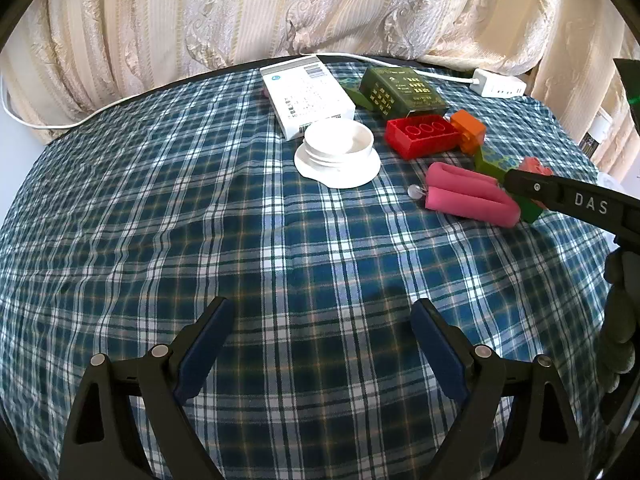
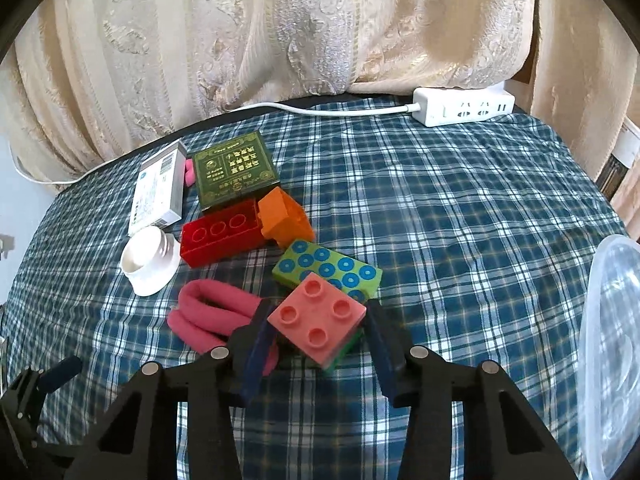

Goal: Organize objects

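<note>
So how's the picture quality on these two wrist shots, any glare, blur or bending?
Left wrist view: sharp, strong fisheye bending of the tablecloth, black corners, soft shadow ahead of the left gripper. Right wrist view: equally curved, daylight glare on the clear plastic container, and the pink brick is in focus.

Cream brocade curtains fill the upper frame, daylit from behind; a blue plaid cloth covers the counter below.

Lying on the plaid cloth: four toy bricks, two boxes, one pink foam loop, one white lid, one power strip.
</note>
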Demonstrator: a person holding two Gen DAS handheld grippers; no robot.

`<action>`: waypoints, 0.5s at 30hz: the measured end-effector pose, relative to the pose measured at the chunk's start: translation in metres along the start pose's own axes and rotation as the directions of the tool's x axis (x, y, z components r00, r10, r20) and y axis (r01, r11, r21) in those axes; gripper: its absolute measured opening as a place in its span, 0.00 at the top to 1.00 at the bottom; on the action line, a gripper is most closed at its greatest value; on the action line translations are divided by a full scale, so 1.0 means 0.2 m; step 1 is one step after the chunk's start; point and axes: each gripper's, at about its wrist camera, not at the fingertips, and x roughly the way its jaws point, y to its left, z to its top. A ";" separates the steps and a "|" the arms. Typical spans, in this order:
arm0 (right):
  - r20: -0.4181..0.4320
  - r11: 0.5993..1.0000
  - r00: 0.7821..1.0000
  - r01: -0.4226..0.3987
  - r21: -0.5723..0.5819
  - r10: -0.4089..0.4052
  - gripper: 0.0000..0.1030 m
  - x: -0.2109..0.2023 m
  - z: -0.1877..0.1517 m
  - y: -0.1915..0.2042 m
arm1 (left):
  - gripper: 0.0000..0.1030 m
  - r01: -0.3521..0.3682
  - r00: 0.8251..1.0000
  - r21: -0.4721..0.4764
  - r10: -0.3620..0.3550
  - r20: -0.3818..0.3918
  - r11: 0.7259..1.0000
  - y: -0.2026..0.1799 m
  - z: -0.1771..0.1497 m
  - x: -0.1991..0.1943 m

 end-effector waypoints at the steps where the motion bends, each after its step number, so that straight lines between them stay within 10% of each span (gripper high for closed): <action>1: 0.000 1.000 1.000 -0.003 0.003 0.003 0.54 0.00 0.00 0.00 | 0.12 0.001 1.000 0.000 -0.001 0.001 1.000 0.00 0.00 0.00; 15: 0.044 0.998 0.999 0.008 0.059 -0.011 0.54 -0.15 -0.13 -0.17 | 0.12 0.022 1.000 0.009 -0.022 0.003 1.000 -0.06 0.06 -0.02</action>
